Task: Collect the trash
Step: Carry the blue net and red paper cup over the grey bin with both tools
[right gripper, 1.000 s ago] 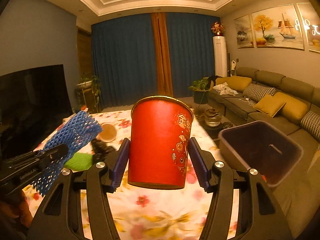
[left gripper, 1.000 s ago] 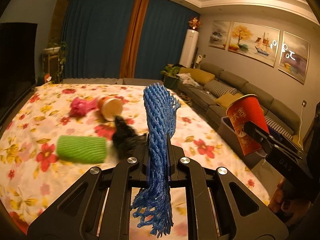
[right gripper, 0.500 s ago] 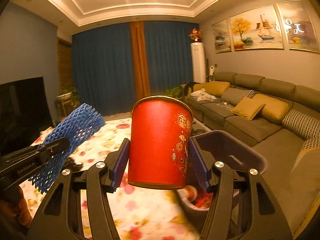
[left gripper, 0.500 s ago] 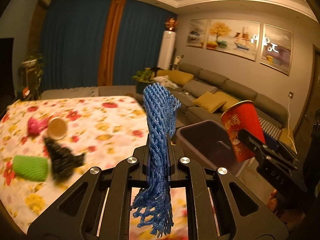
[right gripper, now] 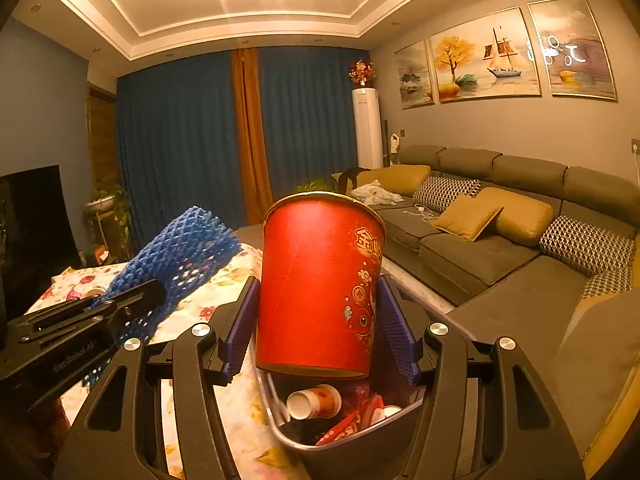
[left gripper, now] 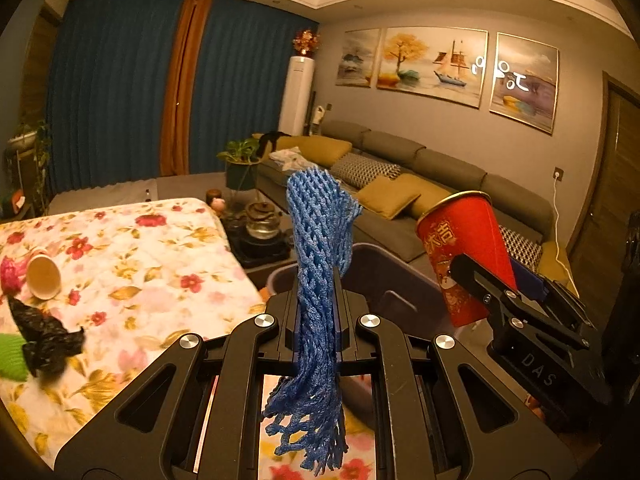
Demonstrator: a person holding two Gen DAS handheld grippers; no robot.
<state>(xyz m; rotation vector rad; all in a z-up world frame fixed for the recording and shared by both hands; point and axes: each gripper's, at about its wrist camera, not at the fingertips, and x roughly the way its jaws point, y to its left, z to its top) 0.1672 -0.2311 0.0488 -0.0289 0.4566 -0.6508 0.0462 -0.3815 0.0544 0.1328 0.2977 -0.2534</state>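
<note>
A left gripper [left gripper: 318,312] clamps tight on a blue foam fruit net [left gripper: 320,280], whose long axis runs upright through the shut jaws, its open mouth pointing up and its frayed end hanging below the fingers. Beside it, a right gripper [right gripper: 320,320] grips a red paper cup [right gripper: 318,284] between its blue ribbed pads [right gripper: 394,336]; the cup stands nearly upright, gold rim up and base down, tipped slightly to the left, with gold Chinese characters and a fish motif printed on its side. The left gripper's body bears faint lettering that appears to read "GenRobot.AI", and the letters "DAS" show on the right one. The cup hangs directly over a dark plastic bin [right gripper: 348,446], where a smaller paper cup [right gripper: 314,400] lies on its side among red wrappers; the net is held above the bin's near rim, at the edge of a floral-covered table [left gripper: 132,264]. On that cloth lie a tipped brown cup [left gripper: 43,276], a crumpled black scrap [left gripper: 46,338], a green foam piece [left gripper: 10,356] and something pink [left gripper: 9,274]. Beyond stand a kettle [left gripper: 262,220] on a low tea table, a grey sofa [right gripper: 500,216] with mustard cushions, and blue curtains [right gripper: 180,140].
</note>
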